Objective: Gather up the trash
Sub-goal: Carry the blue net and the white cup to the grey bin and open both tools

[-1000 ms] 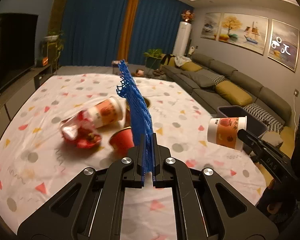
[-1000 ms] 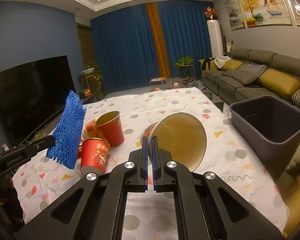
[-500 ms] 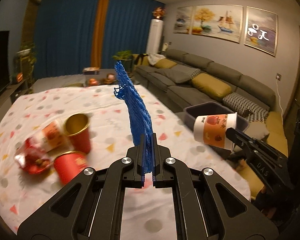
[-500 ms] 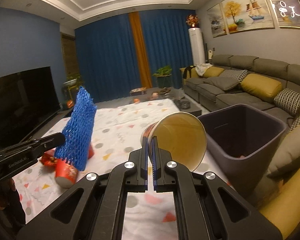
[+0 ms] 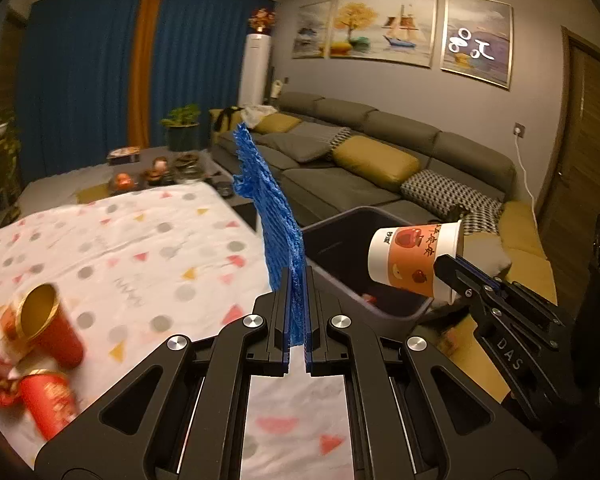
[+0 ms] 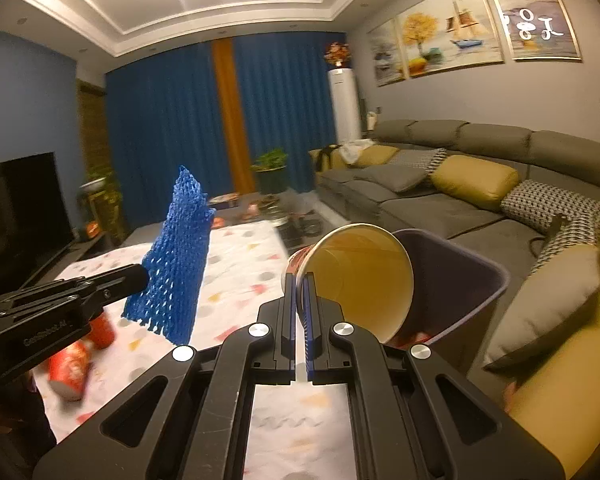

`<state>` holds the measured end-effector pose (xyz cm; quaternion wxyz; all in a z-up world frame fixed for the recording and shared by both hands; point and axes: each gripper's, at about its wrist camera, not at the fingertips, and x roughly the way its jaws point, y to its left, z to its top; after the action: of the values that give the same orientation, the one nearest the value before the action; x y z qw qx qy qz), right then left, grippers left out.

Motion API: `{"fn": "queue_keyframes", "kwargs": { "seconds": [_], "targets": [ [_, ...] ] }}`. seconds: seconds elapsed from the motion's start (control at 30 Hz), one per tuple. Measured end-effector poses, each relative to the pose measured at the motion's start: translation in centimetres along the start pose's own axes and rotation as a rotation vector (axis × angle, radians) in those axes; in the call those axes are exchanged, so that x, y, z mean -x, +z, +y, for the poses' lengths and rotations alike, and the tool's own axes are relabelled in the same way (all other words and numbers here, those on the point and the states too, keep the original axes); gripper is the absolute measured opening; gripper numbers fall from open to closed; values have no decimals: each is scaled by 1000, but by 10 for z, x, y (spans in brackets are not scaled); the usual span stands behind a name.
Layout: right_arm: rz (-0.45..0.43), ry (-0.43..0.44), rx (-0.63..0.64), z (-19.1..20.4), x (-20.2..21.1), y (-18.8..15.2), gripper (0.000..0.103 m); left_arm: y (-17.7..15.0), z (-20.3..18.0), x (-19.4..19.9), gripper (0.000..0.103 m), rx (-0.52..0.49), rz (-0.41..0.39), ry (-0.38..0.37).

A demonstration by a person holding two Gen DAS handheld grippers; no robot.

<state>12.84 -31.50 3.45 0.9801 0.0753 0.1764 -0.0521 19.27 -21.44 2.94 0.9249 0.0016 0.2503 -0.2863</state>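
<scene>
- While we look along the left tool [image 5: 296,312], we see its two fingers pressed nearly together on the lower edge of a blue foam mesh fruit sleeve [image 5: 274,208], which stands up flat and limp above them.
- We judge it is pinched by one edge so it can simply fall once let go; it hangs over the worktop [image 5: 140,240] edge, just short of the dark plastic waste bin [image 5: 332,236].
- Further right in this view, the right tool [image 5: 450,266] grips the rim of a white and orange printed paper cup [image 5: 414,258], tipped sideways above the bin.
- Two red paper cups with gold linings [image 5: 48,332] and a crumpled red wrapper lie on the worktop, not yet collected.
- Along the right tool [image 6: 301,300], we see its fingers closed to a thin gap on the cup [image 6: 360,276] wall, the yellowish mouth facing us with the bin [image 6: 476,288] directly behind.
- Holding the cup by its rim over the opening looks meant for a clean drop.
- At left, the left tool [image 6: 140,276] carries the mesh sleeve [image 6: 176,256] over the worktop [image 6: 240,276].
</scene>
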Motion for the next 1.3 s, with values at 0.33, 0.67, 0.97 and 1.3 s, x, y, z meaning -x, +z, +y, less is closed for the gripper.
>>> {"fn": "queue_keyframes", "kwargs": {
  "seconds": [0.33,0.67,0.97,1.3],
  "targets": [
    [15,-120,-47,-45,-25,-2,4,22,-40,-82,4,-31,37,-146],
    [40,-156,-65,-64,-40,-6,4,10,-63,-153,4,-46,127,-215],
    [80,-141,-69,-70,-58,-9,4,-7,-60,-178,5,-26,216,-263],
    [128,-128,-56,-68,-72,-13,5,-26,-35,-155,70,3,195,-147]
  ]
}}
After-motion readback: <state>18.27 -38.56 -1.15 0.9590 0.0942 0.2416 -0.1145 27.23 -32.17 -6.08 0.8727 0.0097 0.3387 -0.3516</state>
